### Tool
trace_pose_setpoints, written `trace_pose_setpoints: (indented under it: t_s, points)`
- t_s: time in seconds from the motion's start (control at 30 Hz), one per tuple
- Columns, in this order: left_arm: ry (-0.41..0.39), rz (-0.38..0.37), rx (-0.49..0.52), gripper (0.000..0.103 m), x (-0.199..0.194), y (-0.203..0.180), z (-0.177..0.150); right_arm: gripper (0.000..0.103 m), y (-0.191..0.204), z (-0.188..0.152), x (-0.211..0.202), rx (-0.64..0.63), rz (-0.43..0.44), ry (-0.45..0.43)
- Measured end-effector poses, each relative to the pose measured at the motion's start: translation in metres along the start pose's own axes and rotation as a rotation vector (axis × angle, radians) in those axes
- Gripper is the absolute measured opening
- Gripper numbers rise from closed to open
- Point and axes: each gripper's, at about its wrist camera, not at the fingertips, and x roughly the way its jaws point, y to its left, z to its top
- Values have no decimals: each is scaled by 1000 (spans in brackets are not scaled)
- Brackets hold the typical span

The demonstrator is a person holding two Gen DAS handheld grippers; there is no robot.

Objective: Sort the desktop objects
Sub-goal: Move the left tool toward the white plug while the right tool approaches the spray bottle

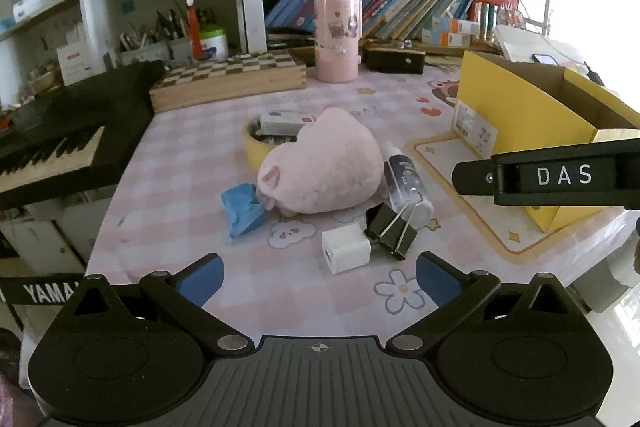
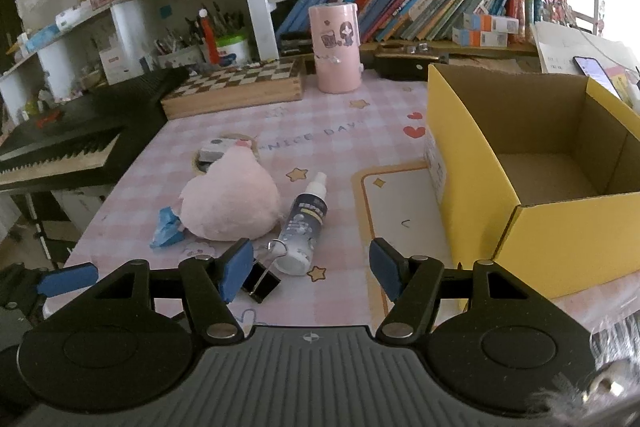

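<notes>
Black folding binder clip (image 2: 261, 283) wedged against clear spray bottle (image 2: 302, 227) and white charger cube (image 1: 347, 253): likely to skid or drag neighbours if pinched off-centre. Soft pink plush toy (image 1: 324, 167) crowding the cluster, easily snagged. Right gripper (image 2: 310, 273) parted, empty, clip just beside its left pad. Left gripper (image 1: 320, 281) wide apart, empty, cube just ahead. Yellow cardboard box (image 2: 560, 235) empty, off right.

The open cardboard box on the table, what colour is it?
The box is yellow outside, plain brown inside; clearest in the right wrist view.
</notes>
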Motion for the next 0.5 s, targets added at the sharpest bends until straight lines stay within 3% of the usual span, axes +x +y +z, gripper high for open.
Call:
trace_pose_setpoints:
  t_s: [0.43, 0.5]
  points:
    - [12, 6, 13, 102, 24, -2, 2, 64, -4, 4, 24, -3, -14, 42]
    - [18, 1, 8, 98, 27, -3, 2, 64, -5, 5, 28, -2, -16, 50]
